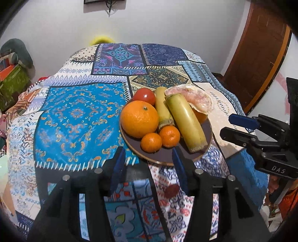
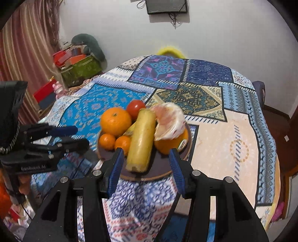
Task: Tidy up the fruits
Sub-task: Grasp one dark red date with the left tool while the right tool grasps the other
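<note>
Black fingers with blue pads fill the foreground of both views: the left gripper (image 1: 149, 167) and the right gripper (image 2: 147, 167) each stand spread with nothing between the pads, hovering just short of the near rim of a dark brown plate (image 1: 163, 158). This plate sits near the front edge of a table under a patchwork tablecloth (image 1: 80, 115) of blue, cream and gold panels. On it lie a large orange (image 1: 138, 119), two small mandarins (image 1: 151, 142), a red tomato (image 1: 144, 95), two yellow-green cut stalks (image 1: 186, 121) and a peeled pomelo segment (image 1: 193, 99). Behind the table runs a plain white wall (image 1: 55, 28). The left wrist view alone shows a brown wooden door (image 1: 260, 55) at the right. The right wrist view alone shows a striped curtain (image 2: 28, 46), a green box (image 2: 82, 68) of clutter, a dark screen (image 2: 165, 6) hung on the wall, and another orange (image 2: 169, 143) under the pomelo.
</note>
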Tool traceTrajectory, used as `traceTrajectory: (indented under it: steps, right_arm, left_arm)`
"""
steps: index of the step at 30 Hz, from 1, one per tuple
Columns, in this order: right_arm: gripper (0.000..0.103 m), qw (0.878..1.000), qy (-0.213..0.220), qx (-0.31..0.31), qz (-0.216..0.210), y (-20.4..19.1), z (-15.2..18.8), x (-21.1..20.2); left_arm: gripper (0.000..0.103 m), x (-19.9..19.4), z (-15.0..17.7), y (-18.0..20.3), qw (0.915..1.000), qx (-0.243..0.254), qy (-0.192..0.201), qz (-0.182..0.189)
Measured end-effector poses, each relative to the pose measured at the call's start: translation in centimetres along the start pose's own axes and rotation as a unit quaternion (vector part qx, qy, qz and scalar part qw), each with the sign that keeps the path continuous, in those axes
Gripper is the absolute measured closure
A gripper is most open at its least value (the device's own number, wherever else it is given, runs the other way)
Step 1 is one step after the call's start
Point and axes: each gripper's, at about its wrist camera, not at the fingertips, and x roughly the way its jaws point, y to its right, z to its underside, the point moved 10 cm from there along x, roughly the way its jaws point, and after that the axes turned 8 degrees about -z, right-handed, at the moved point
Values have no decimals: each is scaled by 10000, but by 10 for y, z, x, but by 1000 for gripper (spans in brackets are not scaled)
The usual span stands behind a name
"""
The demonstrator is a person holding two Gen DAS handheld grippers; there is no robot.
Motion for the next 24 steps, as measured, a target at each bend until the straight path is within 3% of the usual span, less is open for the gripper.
traceTrajectory:
  steps: [17, 22, 24]
  right_arm:
    - [56, 9995, -302, 45, -109, -27, 53, -11]
    - [56, 9989, -431, -20, -159, -32, 63, -2]
    - [56, 9986, -492, -7, -219, -34, 67, 4]
  left_arm:
    - [52, 3, 69, 27, 9979, 171, -587, 213]
    - [60, 9, 72, 38, 9975, 309, -566, 292]
    - [70, 15, 73, 41, 9970, 329, -623, 328]
